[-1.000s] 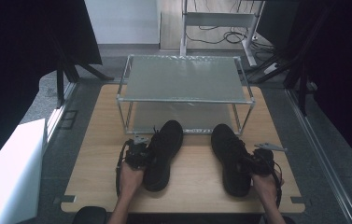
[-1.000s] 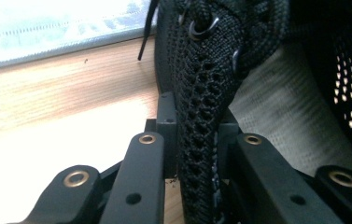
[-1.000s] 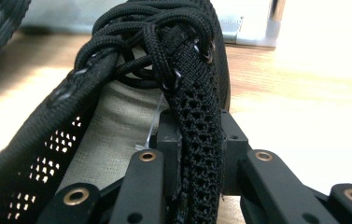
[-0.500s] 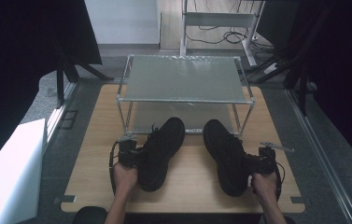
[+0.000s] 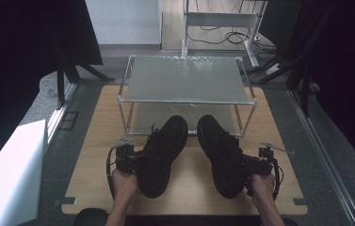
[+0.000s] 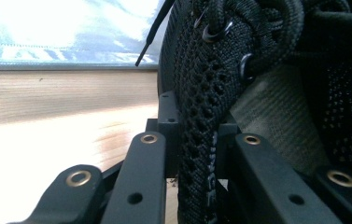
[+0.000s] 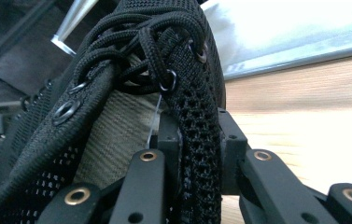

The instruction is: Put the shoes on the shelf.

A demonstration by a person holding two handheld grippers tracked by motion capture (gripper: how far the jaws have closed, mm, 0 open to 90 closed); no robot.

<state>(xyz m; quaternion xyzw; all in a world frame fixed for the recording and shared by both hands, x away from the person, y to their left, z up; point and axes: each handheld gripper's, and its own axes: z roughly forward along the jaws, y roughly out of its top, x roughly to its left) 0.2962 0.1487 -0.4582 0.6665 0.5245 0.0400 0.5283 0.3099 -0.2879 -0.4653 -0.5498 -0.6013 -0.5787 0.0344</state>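
I have my left gripper (image 5: 129, 158) pinching the mesh side wall of the left black knit lace-up shoe (image 5: 162, 148), its fingers (image 6: 151, 163) pressed on either side of the fabric by the eyelets. My right gripper (image 5: 256, 165) likewise clamps the collar wall of the right black knit lace-up shoe (image 5: 220, 151). Both shoes rest on the light wooden surface (image 5: 95, 155), toes pointing toward the metal-framed two-tier frosted-glass shelf (image 5: 184, 80) just ahead, near each other but apart.
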